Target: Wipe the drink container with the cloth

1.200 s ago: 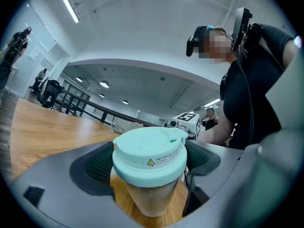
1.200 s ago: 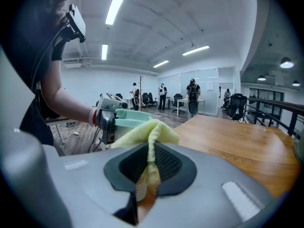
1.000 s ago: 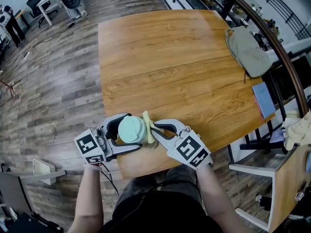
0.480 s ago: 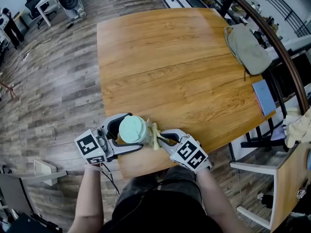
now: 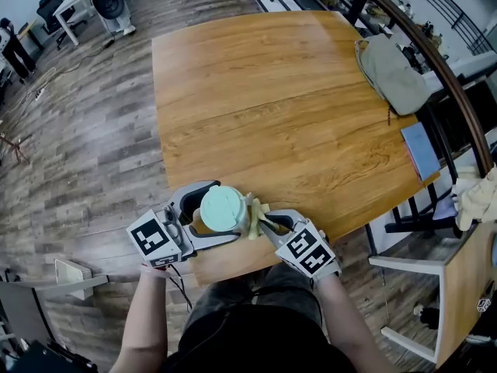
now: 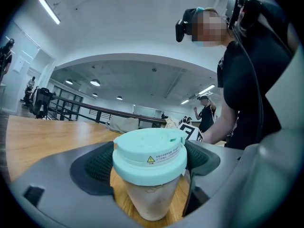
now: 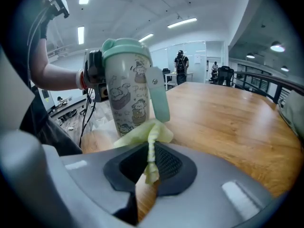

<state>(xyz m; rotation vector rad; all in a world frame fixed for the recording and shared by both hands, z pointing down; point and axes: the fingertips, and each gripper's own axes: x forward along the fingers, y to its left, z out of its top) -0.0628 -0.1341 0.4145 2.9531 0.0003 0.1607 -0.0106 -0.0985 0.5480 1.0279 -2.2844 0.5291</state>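
Item: drink cup (image 5: 223, 208), pale printed body with mint lid and a mint flap hanging down its side. It stands upright at the near edge of the wooden table (image 5: 272, 92), directly in front of the person. Holder: left gripper (image 6: 148, 177), jaws closed against the cup just under the lid, one dark pad on either side of the body, the base on or just above the wood. Tool: yellow-green cloth (image 7: 145, 133), a narrow fold pinched tight between the pressed-together jaws of the right gripper (image 7: 151, 167), with the loose bunch lying against the lower wall of the cup below the flap. Change over the last second: the cup and left gripper have shifted a little to the right. The right gripper has drawn back toward the person. The cloth, earlier standing high beside the lid, now sits lower and further round the right side. Reading: a wiping stroke appears to be under way down and around the right wall, so the task is in progress, with the left-hand side and the lid probably still to cover. Also present, well apart at the far right of the table: a grey bag (image 5: 392, 72).
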